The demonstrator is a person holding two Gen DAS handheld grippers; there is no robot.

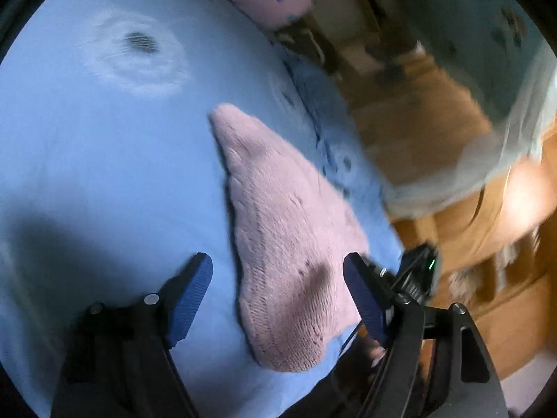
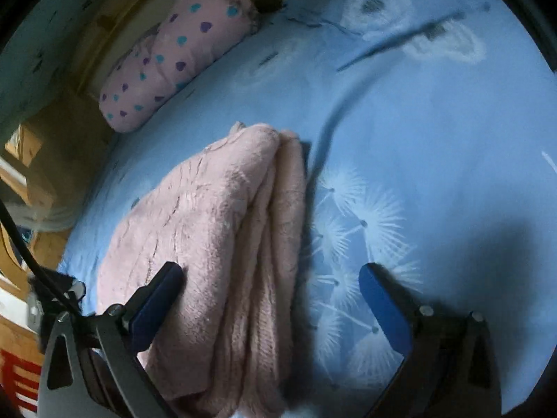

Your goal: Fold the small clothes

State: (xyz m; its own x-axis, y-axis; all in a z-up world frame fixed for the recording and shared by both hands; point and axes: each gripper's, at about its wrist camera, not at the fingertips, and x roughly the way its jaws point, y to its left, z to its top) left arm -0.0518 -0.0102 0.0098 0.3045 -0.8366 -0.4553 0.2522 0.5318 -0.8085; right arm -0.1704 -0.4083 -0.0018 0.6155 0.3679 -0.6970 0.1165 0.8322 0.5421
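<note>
Both tongs stand apart with nothing pinched. Seen from the left wrist, the left gripper [image 1: 278, 285] has its jaws spread fairly wide above the pink knitted garment [image 1: 289, 244], which lies folded on the blue bedsheet [image 1: 104, 174]; neither blue pad presses the knit, though the right-hand one sits just beside its edge. Part of the other gripper shows just past that pad.

From the right wrist, the right gripper [image 2: 271, 271] is open as wide as it goes. The pink knitted garment [image 2: 222, 237] lies in stacked folds between and under the jaws, near the left pad, not clamped. A dotted pink pillow [image 2: 170, 48] rests at the bedsheet's [image 2: 435, 139] far edge.
</note>
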